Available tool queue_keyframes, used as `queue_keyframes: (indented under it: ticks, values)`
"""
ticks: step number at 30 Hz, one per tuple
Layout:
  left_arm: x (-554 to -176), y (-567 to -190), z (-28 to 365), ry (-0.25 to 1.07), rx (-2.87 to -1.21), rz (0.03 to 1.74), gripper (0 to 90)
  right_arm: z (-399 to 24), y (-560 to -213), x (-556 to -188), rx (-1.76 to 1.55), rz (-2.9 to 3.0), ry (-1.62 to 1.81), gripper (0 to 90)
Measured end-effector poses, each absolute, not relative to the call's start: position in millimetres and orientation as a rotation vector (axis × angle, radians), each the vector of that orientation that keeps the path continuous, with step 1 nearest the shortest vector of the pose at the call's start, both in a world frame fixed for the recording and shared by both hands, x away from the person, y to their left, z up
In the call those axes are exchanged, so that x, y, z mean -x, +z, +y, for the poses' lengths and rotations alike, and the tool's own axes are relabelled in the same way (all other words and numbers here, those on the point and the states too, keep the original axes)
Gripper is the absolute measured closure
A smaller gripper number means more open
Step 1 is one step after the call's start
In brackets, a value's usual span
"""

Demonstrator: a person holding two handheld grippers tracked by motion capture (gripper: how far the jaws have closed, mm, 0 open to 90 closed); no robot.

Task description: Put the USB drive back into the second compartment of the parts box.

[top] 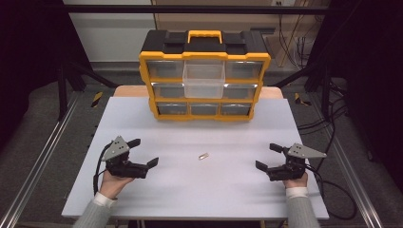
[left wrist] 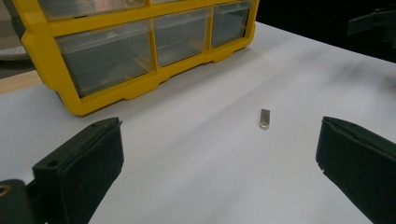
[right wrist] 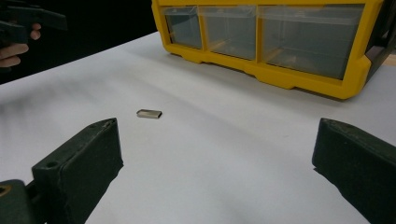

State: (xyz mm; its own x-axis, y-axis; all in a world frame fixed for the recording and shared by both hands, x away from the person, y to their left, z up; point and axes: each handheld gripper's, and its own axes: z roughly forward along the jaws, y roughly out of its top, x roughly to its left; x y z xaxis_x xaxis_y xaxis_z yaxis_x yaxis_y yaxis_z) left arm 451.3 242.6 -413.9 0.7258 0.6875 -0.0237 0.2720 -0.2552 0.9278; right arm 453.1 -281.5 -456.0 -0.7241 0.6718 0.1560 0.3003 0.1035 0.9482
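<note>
Two grippers rest low on the white table (top: 142,123), jaws spread wide, holding nothing: left gripper (top: 144,153), right gripper (top: 265,156). Small metal piece (top: 204,156) lies flat between them, well apart from both and ahead of each pair of jaws, probably the pick target. Beyond it stands the yellow drawer organizer (top: 204,116) with one clear drawer (top: 204,80) pulled out, likely the destination. Drawer contents are hard to make out; the metal piece is too small to identify.
</note>
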Motion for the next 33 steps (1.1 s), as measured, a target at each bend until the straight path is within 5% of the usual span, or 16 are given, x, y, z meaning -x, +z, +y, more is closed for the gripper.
queue_keyframes:
  ticks: [33]
  values:
    - [-473.7,-405.2,196.8,0.444,-1.925,0.695,0.8,-281.2,-455.9,-452.9,-0.943,2.078,1.650,1.9]
